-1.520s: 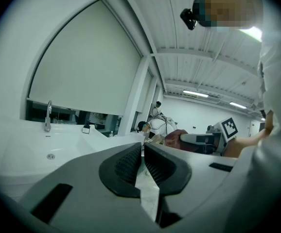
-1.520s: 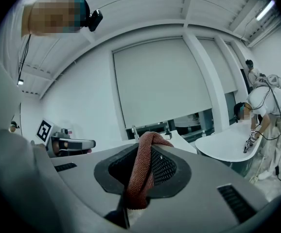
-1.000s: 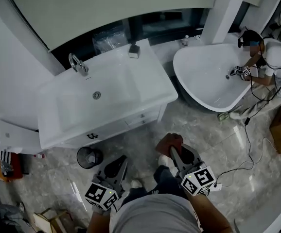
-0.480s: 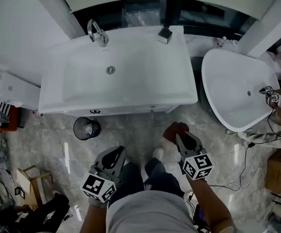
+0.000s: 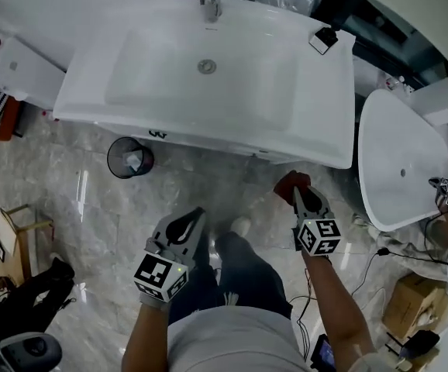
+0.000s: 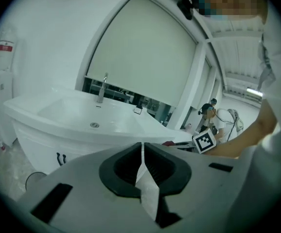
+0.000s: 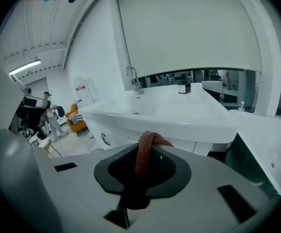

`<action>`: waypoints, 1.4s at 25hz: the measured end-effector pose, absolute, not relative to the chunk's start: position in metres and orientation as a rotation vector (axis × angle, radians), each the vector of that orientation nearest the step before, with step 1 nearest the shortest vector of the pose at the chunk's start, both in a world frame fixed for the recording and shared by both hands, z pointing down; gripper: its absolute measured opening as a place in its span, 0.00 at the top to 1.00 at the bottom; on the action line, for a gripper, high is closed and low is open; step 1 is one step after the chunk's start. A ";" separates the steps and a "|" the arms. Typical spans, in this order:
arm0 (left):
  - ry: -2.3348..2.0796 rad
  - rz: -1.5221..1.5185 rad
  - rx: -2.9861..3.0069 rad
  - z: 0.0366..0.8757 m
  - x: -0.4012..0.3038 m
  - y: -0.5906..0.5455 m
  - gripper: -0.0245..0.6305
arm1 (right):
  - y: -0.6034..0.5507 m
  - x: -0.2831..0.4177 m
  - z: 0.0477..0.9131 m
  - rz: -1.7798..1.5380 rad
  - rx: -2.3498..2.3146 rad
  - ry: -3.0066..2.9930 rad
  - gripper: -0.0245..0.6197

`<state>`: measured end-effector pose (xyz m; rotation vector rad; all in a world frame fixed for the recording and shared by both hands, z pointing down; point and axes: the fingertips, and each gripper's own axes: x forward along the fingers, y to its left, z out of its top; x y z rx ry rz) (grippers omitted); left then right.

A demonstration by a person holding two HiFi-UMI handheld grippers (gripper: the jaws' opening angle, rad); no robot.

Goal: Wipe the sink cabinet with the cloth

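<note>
No words or numbers can be read. Cubes on the left gripper (image 5: pixel 193 219) and right gripper (image 5: pixel 301 196) bear only square markers; a red label (image 6: pixel 4 46) is too blurred.

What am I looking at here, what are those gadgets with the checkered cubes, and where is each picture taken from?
No robot: a person holds a two-jaw gripper in each hand; the marker cubes are part of them. The top-down picture comes from a camera on the person's head, showing the white sink cabinet, a waste bin and a bathtub. The other two come from cameras riding on the grippers. The left gripper is shut and empty. The right gripper is shut on a reddish cloth, short of the cabinet.
</note>
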<state>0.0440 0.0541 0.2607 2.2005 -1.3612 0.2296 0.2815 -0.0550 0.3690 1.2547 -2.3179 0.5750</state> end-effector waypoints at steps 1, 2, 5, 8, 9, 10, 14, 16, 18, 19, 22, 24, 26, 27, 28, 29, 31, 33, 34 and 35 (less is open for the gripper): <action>-1.370 0.214 2.180 0.269 0.040 0.054 0.94 | -0.060 0.282 0.379 0.580 1.261 -2.301 0.87; -1.375 0.202 2.162 0.278 0.038 0.055 0.94 | -0.066 0.282 0.389 0.581 1.268 -2.287 0.87; -1.374 0.183 2.129 0.306 0.033 0.060 0.94 | -0.082 0.283 0.415 0.566 1.285 -2.251 0.88; -1.366 0.173 2.104 0.331 0.028 0.062 0.94 | -0.100 0.287 0.436 0.567 1.330 -2.214 0.88; -1.364 0.165 2.094 0.338 0.025 0.064 0.94 | -0.105 0.289 0.443 0.566 1.344 -2.200 0.88; -1.363 0.156 2.083 0.345 0.023 0.065 0.94 | -0.110 0.291 0.451 0.566 1.356 -2.185 0.88; -1.356 0.130 2.050 0.373 0.010 0.064 0.94 | -0.129 0.299 0.482 0.554 1.420 -2.135 0.88; -1.361 0.131 2.045 0.383 0.002 0.063 0.94 | -0.138 0.305 0.494 0.535 1.453 -2.112 0.88; -1.360 0.126 2.042 0.392 -0.006 0.062 0.94 | -0.148 0.311 0.504 0.515 1.481 -2.090 0.88; -1.354 0.125 2.043 0.397 -0.008 0.063 0.94 | -0.152 0.312 0.508 0.507 1.493 -2.082 0.88; -1.320 0.136 2.056 0.411 -0.009 0.067 0.94 | -0.163 0.313 0.515 0.478 1.508 -2.072 0.88; -1.296 0.148 2.063 0.420 -0.008 0.070 0.94 | -0.165 0.312 0.517 0.440 1.516 -2.078 0.87; -1.276 0.152 2.064 0.429 -0.007 0.070 0.94 | -0.163 0.313 0.516 0.397 1.530 -2.092 0.87; -1.268 0.148 2.060 0.433 -0.008 0.070 0.94 | -0.163 0.313 0.515 0.381 1.538 -2.098 0.88; -1.262 0.142 2.053 0.438 -0.008 0.070 0.94 | -0.163 0.313 0.516 0.368 1.542 -2.101 0.88; -1.258 0.135 2.047 0.443 -0.009 0.071 0.94 | -0.163 0.313 0.519 0.364 1.541 -2.097 0.87; -1.258 0.132 2.048 0.453 -0.012 0.071 0.94 | -0.163 0.315 0.533 0.397 1.533 -2.072 0.88; -1.253 0.136 2.041 0.464 -0.013 0.072 0.94 | -0.164 0.321 0.548 0.444 1.549 -2.050 0.88; -1.248 0.142 2.037 0.470 -0.013 0.073 0.94 | -0.164 0.323 0.554 0.447 1.556 -2.045 0.88; -1.244 0.152 2.032 0.476 -0.013 0.073 0.94 | -0.165 0.323 0.560 0.445 1.553 -2.042 0.88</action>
